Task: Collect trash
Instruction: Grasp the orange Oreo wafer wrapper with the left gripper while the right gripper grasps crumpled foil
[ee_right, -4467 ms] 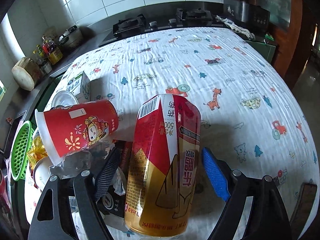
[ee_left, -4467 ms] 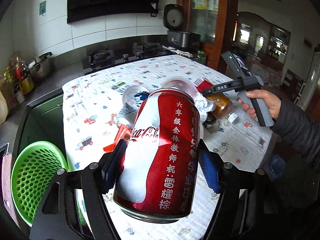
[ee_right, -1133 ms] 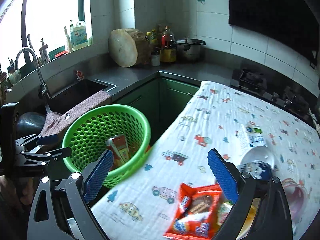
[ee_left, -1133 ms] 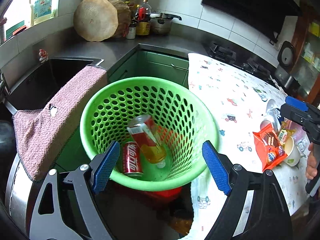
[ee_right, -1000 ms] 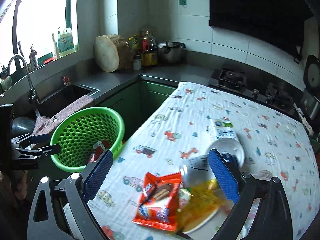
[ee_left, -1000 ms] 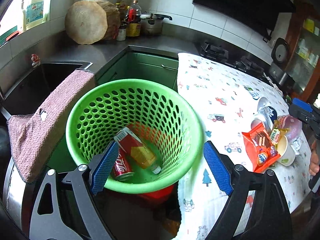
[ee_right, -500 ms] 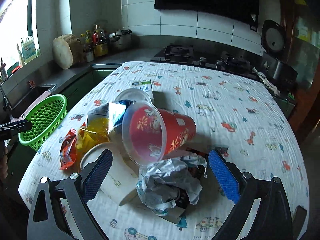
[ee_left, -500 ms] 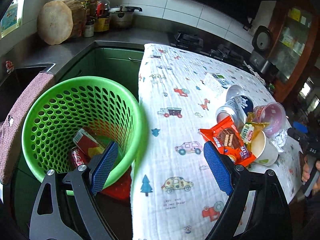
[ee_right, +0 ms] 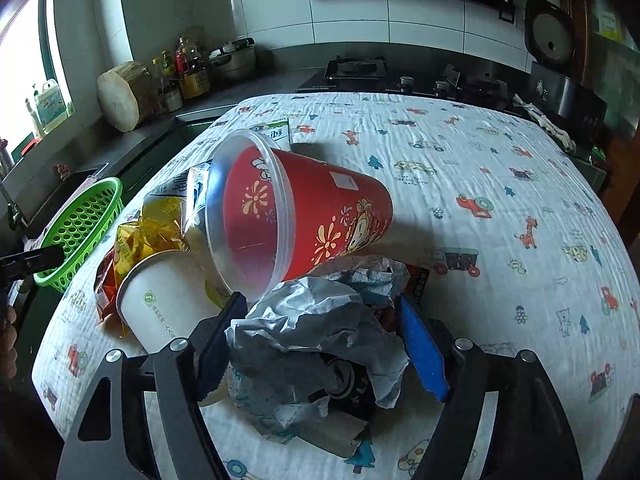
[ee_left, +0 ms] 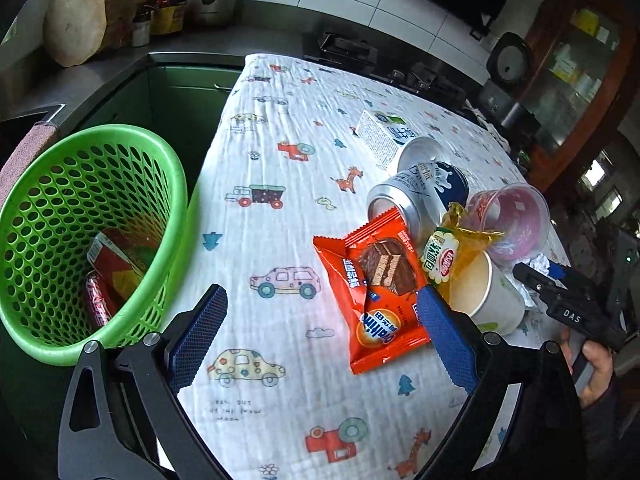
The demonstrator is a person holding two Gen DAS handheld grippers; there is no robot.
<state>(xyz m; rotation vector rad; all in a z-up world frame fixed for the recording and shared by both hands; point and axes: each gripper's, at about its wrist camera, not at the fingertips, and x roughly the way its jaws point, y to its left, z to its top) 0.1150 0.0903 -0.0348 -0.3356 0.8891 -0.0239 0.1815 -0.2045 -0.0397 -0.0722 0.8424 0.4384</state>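
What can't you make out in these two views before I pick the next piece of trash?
- Right wrist view: whether the right tongs grip the crumpled paper or merely straddle it; the paper covers the pads.
- Same view: the dark packet beneath, mostly buried.
- Left wrist view: basket contents beyond two cans; its wall hides the bottom.
- Left wrist view: paper cup interior, too shallow an angle.

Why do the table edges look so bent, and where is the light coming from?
Both views use a fisheye lens, so the table bulges and the corners go black. In the right wrist view, the window at left is washed out white. In the left wrist view, the orange wrapper shows glare.
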